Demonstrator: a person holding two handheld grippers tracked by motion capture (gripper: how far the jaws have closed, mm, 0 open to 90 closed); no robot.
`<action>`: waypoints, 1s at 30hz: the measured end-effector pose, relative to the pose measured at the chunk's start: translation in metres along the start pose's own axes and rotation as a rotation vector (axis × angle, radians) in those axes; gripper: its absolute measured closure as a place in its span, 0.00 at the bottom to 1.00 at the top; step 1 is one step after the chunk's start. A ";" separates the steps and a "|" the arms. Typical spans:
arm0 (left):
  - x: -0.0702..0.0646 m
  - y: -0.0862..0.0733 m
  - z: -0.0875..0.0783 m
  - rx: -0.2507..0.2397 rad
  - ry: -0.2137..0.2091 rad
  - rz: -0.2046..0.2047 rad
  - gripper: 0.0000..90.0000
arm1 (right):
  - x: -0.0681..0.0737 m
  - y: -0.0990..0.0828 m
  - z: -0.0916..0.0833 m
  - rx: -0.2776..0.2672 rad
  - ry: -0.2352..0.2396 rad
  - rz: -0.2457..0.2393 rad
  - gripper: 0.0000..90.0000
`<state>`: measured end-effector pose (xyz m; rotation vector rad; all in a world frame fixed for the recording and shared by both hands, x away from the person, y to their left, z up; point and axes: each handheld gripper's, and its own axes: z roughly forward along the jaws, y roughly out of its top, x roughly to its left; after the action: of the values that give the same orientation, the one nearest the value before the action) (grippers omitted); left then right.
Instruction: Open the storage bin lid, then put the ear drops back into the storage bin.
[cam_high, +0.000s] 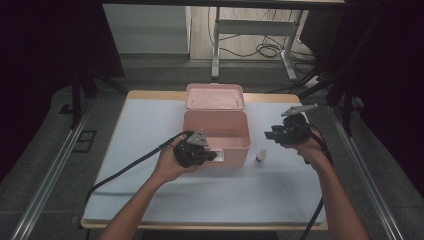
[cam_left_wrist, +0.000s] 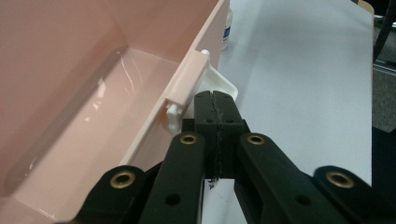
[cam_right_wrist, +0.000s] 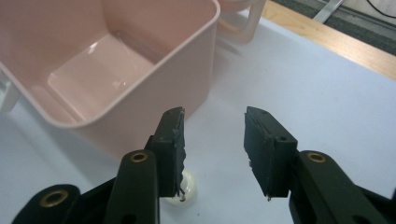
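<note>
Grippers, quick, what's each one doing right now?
Left gripper: shut beside the pink box's white latch, holding nothing visible.
Right gripper: open, empty.

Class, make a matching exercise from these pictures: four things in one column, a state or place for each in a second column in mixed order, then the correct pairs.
Things:
1. Box
2. Lid
3. Left hand-held gripper
4. Right hand-held gripper

States or places:
A. Jaws apart, above a small bottle
B. Open and empty
C. Jaws closed, at the box's white latch
D. Lying behind the box on the table

Pairs: 1-B, 2-D, 3-C, 4-A
</note>
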<state>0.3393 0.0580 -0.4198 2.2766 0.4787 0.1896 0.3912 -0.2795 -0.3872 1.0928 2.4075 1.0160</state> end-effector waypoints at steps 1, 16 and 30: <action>0.000 0.000 0.000 0.000 0.000 -0.001 1.00 | 0.000 -0.002 0.000 0.004 0.001 -0.003 0.63; -0.001 0.000 -0.001 0.002 0.003 0.000 1.00 | 0.003 -0.013 -0.006 0.072 -0.008 -0.006 0.58; 0.000 0.000 -0.001 0.002 0.003 0.001 1.00 | 0.009 -0.013 -0.001 0.108 0.001 -0.020 0.56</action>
<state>0.3387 0.0583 -0.4194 2.2787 0.4794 0.1932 0.3777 -0.2788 -0.3960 1.1016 2.4943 0.8890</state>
